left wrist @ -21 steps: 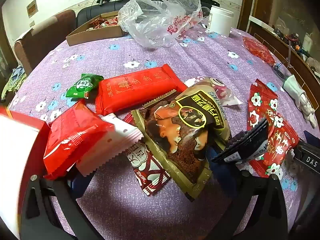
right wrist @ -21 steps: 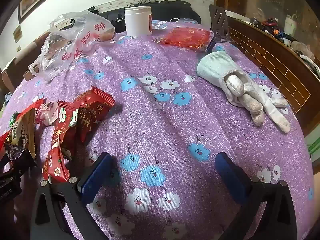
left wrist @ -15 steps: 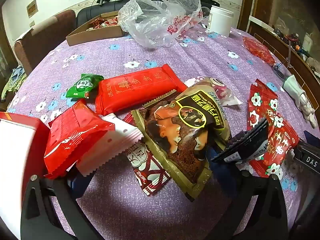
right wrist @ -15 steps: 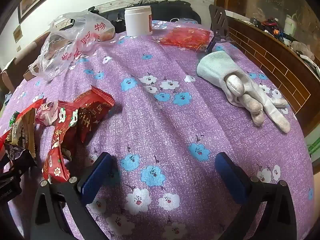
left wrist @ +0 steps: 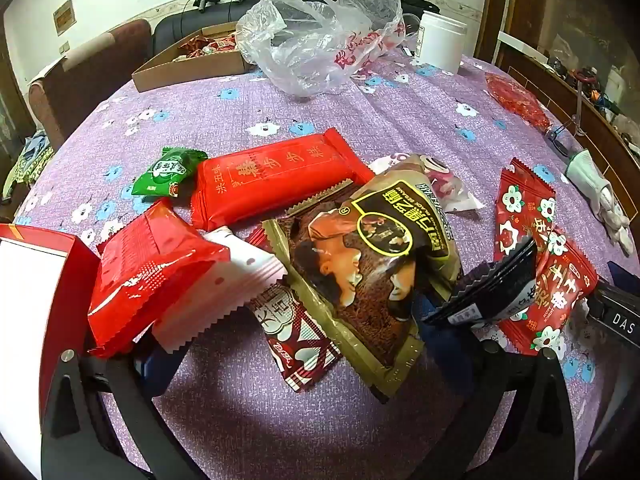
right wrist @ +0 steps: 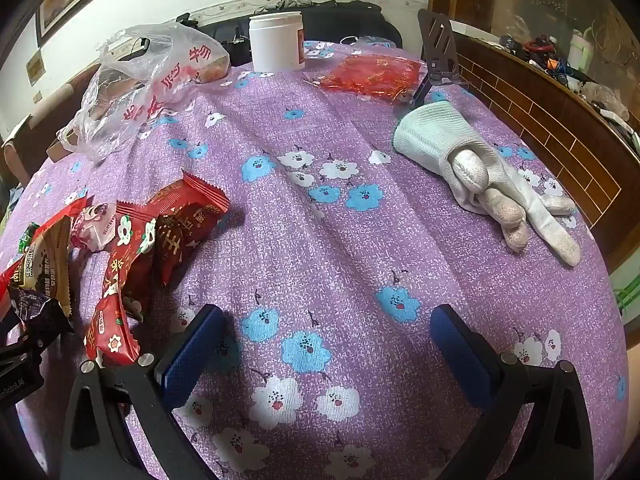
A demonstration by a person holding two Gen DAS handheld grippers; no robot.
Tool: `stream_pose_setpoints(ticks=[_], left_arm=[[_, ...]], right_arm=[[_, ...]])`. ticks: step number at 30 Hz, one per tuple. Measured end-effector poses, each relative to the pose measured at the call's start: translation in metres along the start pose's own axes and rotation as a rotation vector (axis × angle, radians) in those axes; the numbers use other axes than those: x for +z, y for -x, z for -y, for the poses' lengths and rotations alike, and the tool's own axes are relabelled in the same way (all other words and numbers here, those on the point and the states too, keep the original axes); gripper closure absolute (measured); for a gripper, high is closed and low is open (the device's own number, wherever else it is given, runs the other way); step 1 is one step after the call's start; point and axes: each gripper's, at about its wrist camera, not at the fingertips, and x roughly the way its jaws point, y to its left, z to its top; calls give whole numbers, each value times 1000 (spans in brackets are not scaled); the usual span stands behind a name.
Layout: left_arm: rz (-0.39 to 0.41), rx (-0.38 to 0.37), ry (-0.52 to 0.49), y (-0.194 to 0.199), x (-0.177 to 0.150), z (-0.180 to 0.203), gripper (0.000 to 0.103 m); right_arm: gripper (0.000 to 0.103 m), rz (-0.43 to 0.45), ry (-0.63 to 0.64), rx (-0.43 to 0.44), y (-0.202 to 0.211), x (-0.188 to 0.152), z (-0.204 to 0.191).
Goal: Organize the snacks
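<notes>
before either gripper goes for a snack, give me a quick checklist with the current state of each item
1. Left gripper open: ok, jaws wide, nothing pressed between the pads.
2. Right gripper open: ok, only bare tablecloth between its fingers.
3. Snack within the left jaws' span: ok, the brown sesame packet and the small red-white packet lie there.
4. Target lies free: not ok, the packets overlap in a pile.
5. Cardboard box unblocked: cannot tell, the plastic bag sits right beside it.
6. White glove clear of the snacks: ok, it lies well apart.
</notes>
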Motion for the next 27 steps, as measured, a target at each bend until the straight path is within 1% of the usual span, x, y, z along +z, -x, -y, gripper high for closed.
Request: stream_pose_setpoints(ticks=[15,19,22,25,26,27], left_arm=[[0,1,3,0,0,0,0],[-4,11,13,1,0,0,0],[-38,32,41,0,2,2,0],[-106,48,62,-1,10,3,0],[-110,58,68,4,12,4,0],[-87,65,72,12,15,3,0]], right_arm=[[0,0,0,0,0,0,0],[0,0,0,0,0,0,0],[0,0,0,0,0,0,0],[0,-5,4,3,0,0,0],[0,-13,8,7,0,0,0],[0,-24,12,8,1,0,0]])
